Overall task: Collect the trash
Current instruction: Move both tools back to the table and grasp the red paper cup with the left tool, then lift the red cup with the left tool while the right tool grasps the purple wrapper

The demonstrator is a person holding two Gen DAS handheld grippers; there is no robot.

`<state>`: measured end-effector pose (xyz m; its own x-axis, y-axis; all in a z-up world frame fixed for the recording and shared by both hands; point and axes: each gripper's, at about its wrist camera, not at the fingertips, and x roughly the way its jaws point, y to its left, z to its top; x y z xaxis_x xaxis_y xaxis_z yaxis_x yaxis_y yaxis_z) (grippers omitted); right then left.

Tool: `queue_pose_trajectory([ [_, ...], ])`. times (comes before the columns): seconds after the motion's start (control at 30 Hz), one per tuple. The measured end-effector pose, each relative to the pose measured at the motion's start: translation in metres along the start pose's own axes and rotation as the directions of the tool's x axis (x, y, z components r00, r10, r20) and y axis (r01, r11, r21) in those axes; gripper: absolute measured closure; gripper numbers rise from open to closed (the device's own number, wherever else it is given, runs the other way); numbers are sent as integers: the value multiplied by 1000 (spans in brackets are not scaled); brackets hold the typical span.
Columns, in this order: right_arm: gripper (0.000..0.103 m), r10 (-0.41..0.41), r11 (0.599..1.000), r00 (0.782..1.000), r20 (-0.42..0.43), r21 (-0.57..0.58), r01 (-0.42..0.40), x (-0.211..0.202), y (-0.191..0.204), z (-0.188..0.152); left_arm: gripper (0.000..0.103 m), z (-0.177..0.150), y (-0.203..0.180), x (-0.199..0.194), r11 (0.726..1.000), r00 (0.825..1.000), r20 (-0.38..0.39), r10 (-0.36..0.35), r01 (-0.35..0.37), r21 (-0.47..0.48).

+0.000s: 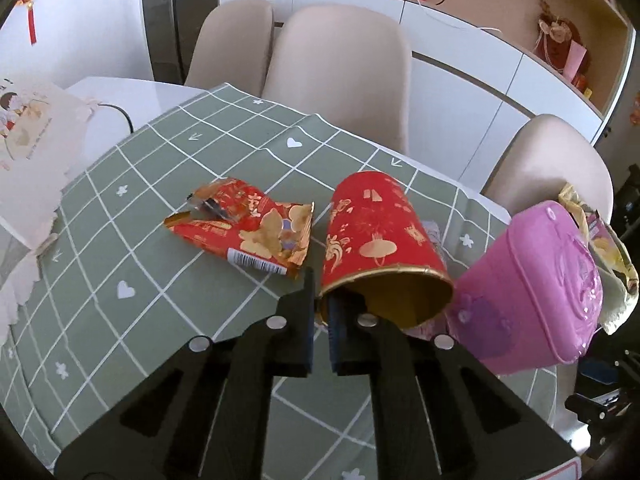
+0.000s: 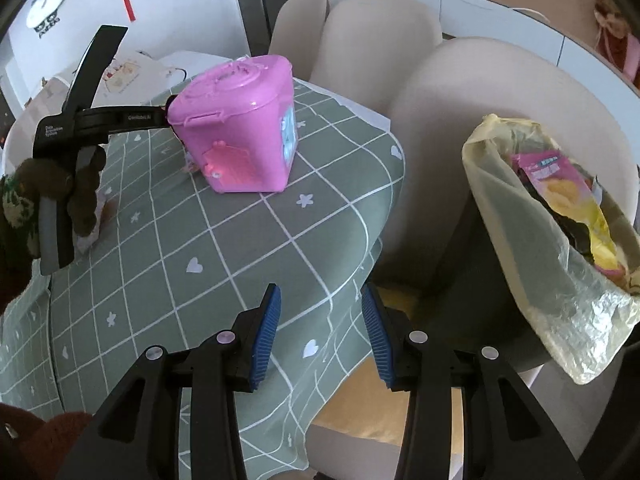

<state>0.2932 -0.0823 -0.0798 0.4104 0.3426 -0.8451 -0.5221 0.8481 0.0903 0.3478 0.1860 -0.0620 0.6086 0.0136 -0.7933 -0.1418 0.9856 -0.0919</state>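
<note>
In the left wrist view a red and gold paper cup point(image 1: 376, 244) lies on its side on the green checked tablecloth point(image 1: 152, 264), mouth toward me. My left gripper point(image 1: 320, 312) is shut on the cup's near rim, one finger inside the mouth and one outside. A torn red snack wrapper point(image 1: 248, 228) lies flat left of the cup. In the right wrist view my right gripper point(image 2: 320, 332) is open and empty over the table's near edge. A yellowish trash bag point(image 2: 560, 248) holding wrappers hangs at the right, beside the table.
A pink plastic box point(image 2: 244, 128) stands on the cloth, also in the left wrist view point(image 1: 536, 296) right of the cup. Beige chairs point(image 1: 340, 72) ring the table. A white printed card point(image 1: 28, 152) stands at the left. The left gripper's body point(image 2: 80, 120) reaches in behind the pink box.
</note>
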Motion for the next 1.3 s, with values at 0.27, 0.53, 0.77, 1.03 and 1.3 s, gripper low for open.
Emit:
queue_pose_trajectory([
  [0.27,63,50,998,999,-13,-38,-50,-4,14,1,100,-34,6,-62,997,999,43,6,-3,-71],
  [0.53,63,110,980,993,-39,-161,-115,-1,56,2,100,-106,23,-129,987,997,72,-8,20,-162],
  [0.77,63,135,960,990,-49,-239,-143,13,102,14,100,-183,47,-179,978,998,48,31,-20,-210],
  [1.03,63,248,925,967,-58,-284,-254,42,164,39,72,-230,81,-207,960,999,18,28,-22,-279],
  [1.3,62,242,919,964,-107,-292,-263,90,221,67,65,-235,88,-229,976,999,10,-43,44,-213],
])
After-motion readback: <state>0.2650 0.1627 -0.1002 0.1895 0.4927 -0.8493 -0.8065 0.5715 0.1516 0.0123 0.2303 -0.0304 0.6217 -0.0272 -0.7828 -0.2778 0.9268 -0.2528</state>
